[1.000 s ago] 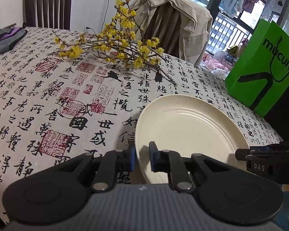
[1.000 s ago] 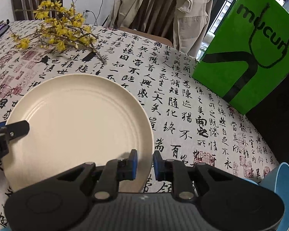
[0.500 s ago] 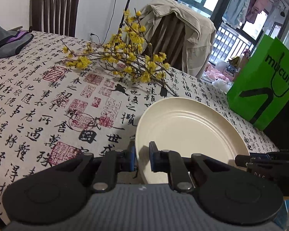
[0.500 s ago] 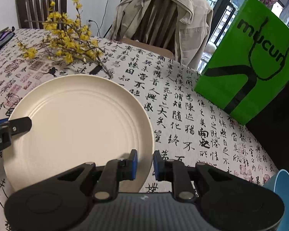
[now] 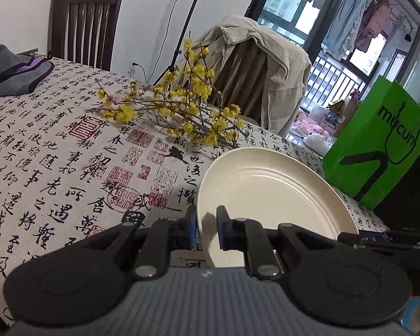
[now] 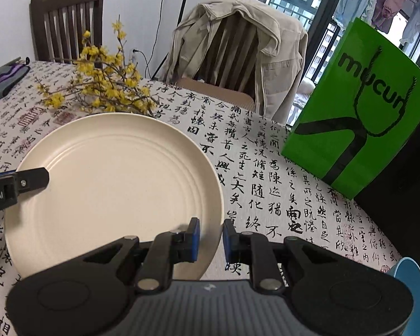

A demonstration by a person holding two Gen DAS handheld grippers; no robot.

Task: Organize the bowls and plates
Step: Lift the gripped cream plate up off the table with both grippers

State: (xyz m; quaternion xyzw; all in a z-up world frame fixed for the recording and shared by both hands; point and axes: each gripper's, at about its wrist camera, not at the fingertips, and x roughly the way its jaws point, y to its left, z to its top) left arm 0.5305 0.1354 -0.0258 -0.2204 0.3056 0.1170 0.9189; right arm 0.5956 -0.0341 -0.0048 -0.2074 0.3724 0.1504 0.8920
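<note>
A cream plate (image 5: 268, 187) (image 6: 109, 184) hangs tilted a little above the calligraphy tablecloth (image 5: 56, 151), held from both sides. My left gripper (image 5: 206, 229) is shut on the plate's left rim. My right gripper (image 6: 211, 238) is shut on its right rim. In the right wrist view the left gripper's fingers (image 6: 28, 182) reach over the plate's far left edge. In the left wrist view the right gripper's fingers (image 5: 378, 240) show at the plate's right edge. A blue bowl (image 6: 411, 288) peeks in at the lower right corner of the right wrist view.
A branch of yellow blossoms (image 5: 179, 112) (image 6: 103, 89) lies on the cloth behind the plate. A green paper bag (image 6: 361, 106) (image 5: 378, 145) stands at the right. Two chairs, one draped with a beige jacket (image 6: 238, 42), line the far side. Grey-purple fabric (image 5: 11, 70) lies far left.
Both grippers have risen with the plate between them. The plate now sits higher off the cloth, and more of the room beyond the table shows.
</note>
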